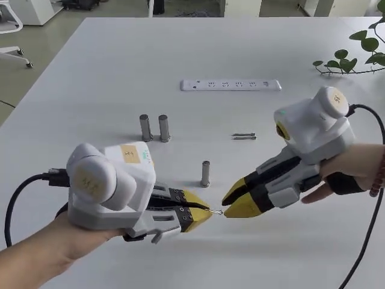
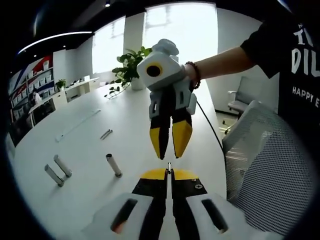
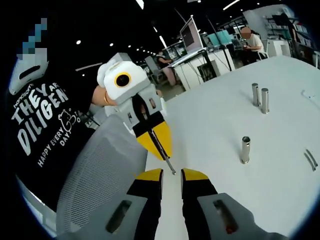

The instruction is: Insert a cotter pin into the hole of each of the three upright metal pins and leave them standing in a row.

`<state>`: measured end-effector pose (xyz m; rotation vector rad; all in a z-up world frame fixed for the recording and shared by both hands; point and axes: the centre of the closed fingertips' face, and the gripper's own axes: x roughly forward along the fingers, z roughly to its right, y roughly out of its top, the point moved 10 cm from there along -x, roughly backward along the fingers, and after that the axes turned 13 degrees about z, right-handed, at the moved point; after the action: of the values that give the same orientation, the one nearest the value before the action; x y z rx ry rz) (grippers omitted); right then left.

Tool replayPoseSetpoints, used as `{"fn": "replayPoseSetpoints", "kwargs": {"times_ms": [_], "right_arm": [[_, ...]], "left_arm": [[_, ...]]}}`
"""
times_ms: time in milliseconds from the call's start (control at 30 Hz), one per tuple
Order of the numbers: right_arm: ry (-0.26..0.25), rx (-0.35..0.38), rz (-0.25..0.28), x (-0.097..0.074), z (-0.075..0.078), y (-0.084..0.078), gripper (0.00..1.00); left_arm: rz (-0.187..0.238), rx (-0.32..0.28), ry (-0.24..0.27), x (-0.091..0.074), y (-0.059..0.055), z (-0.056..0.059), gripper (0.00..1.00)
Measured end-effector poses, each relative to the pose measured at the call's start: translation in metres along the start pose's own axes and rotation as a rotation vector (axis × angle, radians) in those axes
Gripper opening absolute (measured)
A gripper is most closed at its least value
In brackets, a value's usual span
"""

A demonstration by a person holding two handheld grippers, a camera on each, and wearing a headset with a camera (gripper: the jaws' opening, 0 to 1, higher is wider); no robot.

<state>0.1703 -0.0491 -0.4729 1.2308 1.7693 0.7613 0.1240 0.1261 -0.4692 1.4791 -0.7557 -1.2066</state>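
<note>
Three upright metal pins stand on the white table: two side by side [image 1: 145, 127] [image 1: 163, 127] and a third [image 1: 206, 173] nearer me. My left gripper [image 1: 207, 212] is shut on a thin cotter pin [image 1: 215, 211] whose end sticks out past its yellow tips. My right gripper [image 1: 225, 206] is open, its tips just right of that end. In the left gripper view the cotter pin [image 2: 169, 166] points up at the right gripper [image 2: 170, 150]. In the right gripper view the cotter pin [image 3: 164, 152] reaches toward my open right gripper [image 3: 172, 172]. The near metal pin [image 3: 244, 149] stands off to the right.
Two spare cotter pins [image 1: 243, 136] lie on the table right of the metal pins. A white power strip [image 1: 231, 85] lies farther back. A green plant [image 1: 355, 57] hangs over the right edge. A mesh chair back [image 2: 270, 165] is beside the table.
</note>
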Motion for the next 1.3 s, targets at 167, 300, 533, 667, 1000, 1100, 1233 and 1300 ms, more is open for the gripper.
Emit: {"fn": "replayPoseSetpoints", "kwargs": {"times_ms": [167, 300, 533, 667, 1000, 1100, 1233, 1300], "right_arm": [[0.039, 0.033, 0.009, -0.0003, -0.0034, -0.0005, 0.08], [0.054, 0.031, -0.008, -0.0002, -0.0039, -0.0018, 0.08], [0.077, 0.028, -0.014, 0.0045, -0.0057, -0.0017, 0.05], [0.089, 0.024, -0.03, 0.0054, -0.0064, -0.0016, 0.02], [0.104, -0.026, -0.056, 0.0044, -0.0103, -0.0003, 0.0], [0.089, -0.046, -0.056, 0.0041, -0.0105, 0.0019, 0.0], [0.074, -0.079, -0.068, 0.0041, -0.0106, 0.0036, 0.0], [0.064, -0.103, -0.076, 0.0043, -0.0107, 0.0049, 0.0]], "left_arm": [[0.024, -0.005, -0.03, 0.0001, 0.004, 0.0041, 0.0], [0.025, 0.006, -0.051, 0.0001, 0.0074, 0.0062, 0.0], [0.032, 0.017, -0.069, 0.0001, 0.0098, 0.0075, 0.0], [0.027, 0.03, -0.078, 0.0002, 0.0098, 0.0089, 0.0], [0.004, 0.032, -0.078, -0.0009, 0.0061, 0.0095, 0.0], [0.004, 0.029, -0.061, -0.0016, 0.0051, 0.0091, 0.0], [0.002, 0.017, -0.049, -0.0007, 0.0046, 0.0069, 0.0], [0.0, 0.013, -0.044, -0.0002, 0.0044, 0.006, 0.0]]}}
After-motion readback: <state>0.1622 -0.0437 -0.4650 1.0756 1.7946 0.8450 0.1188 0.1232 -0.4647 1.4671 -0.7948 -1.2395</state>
